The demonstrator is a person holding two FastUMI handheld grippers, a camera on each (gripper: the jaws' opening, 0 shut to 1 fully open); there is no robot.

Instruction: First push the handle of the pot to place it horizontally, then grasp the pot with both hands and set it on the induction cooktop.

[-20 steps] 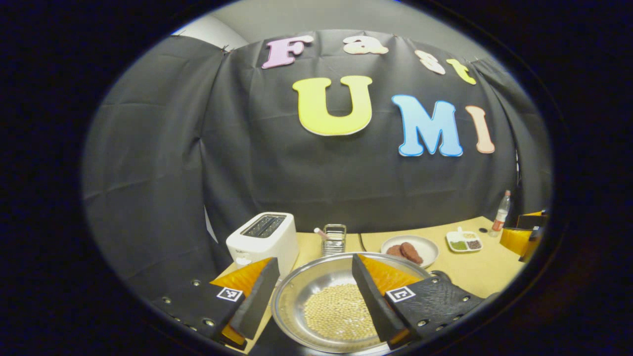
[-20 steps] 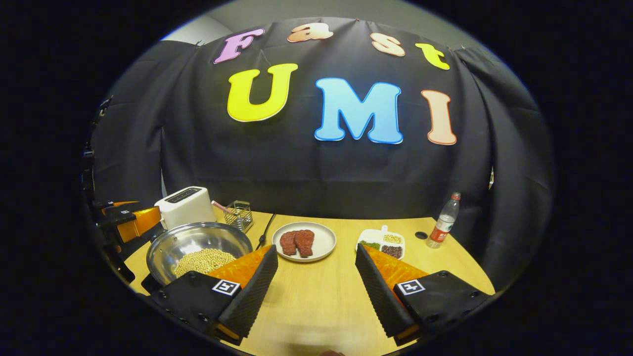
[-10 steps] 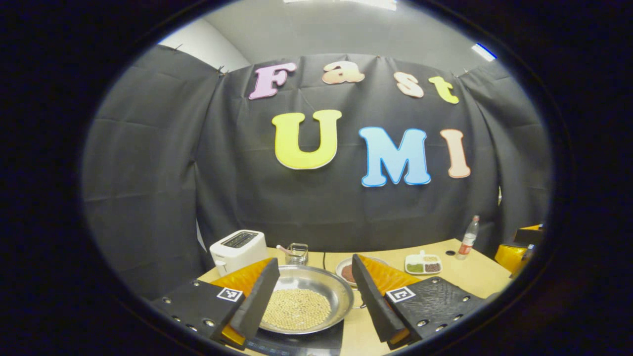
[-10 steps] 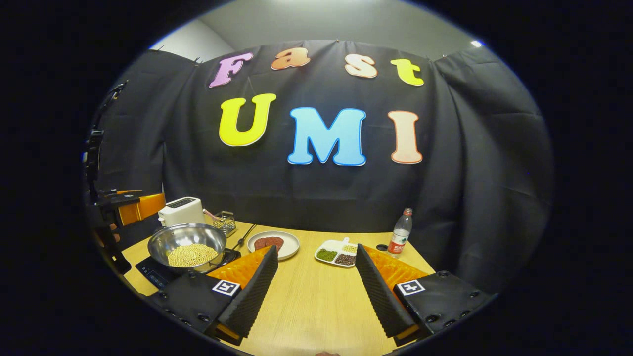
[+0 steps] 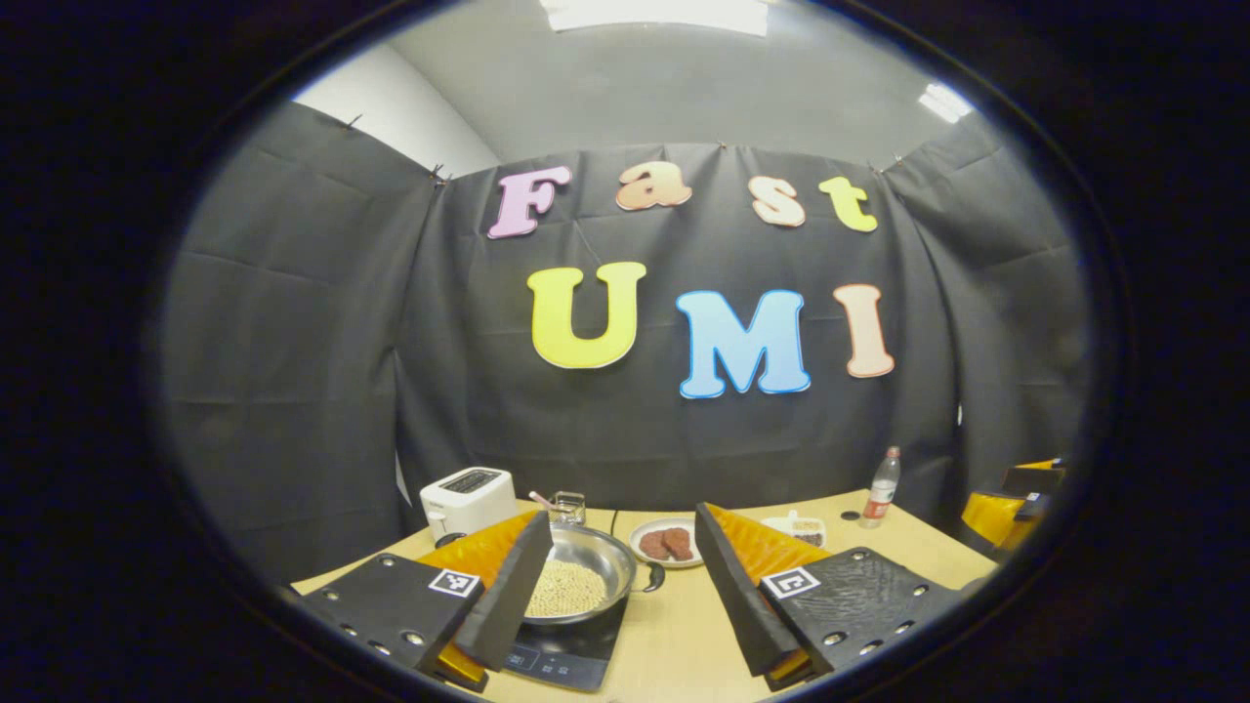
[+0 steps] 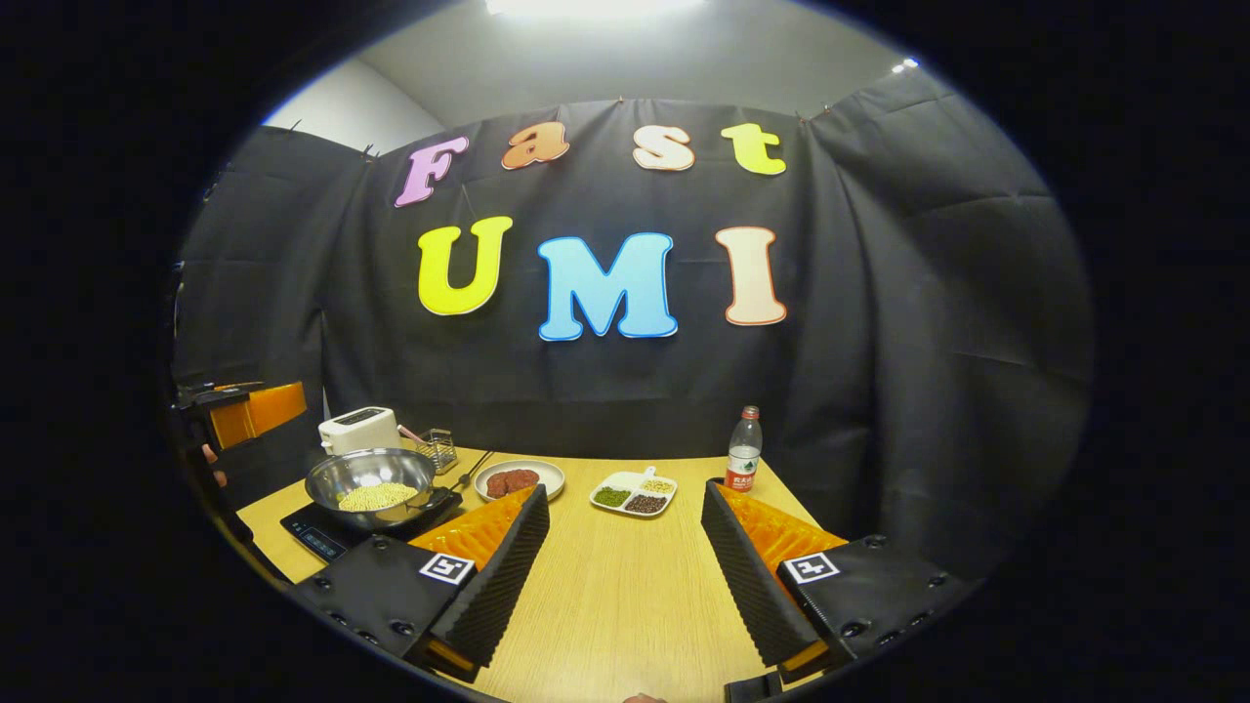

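Grippers (image 5: 615, 586) (image 6: 625, 576) raised, jaws apart, off pot (image 6: 371, 480).

A black cloth wall (image 6: 625, 381), hung in creased panels and pinned along its top edge, fills the middle of both views and wraps round to the left and right sides. Above it, at the top of the frame, runs a plain grey ceiling (image 5: 684, 88) with a bright rectangular ceiling light (image 5: 654, 14) at top centre and a smaller light strip (image 5: 937, 100) at upper right. A pale white wall (image 5: 391, 112) shows at upper left behind the cloth. Along the bottom lies a light wooden tabletop (image 6: 625, 596) with fine grain.
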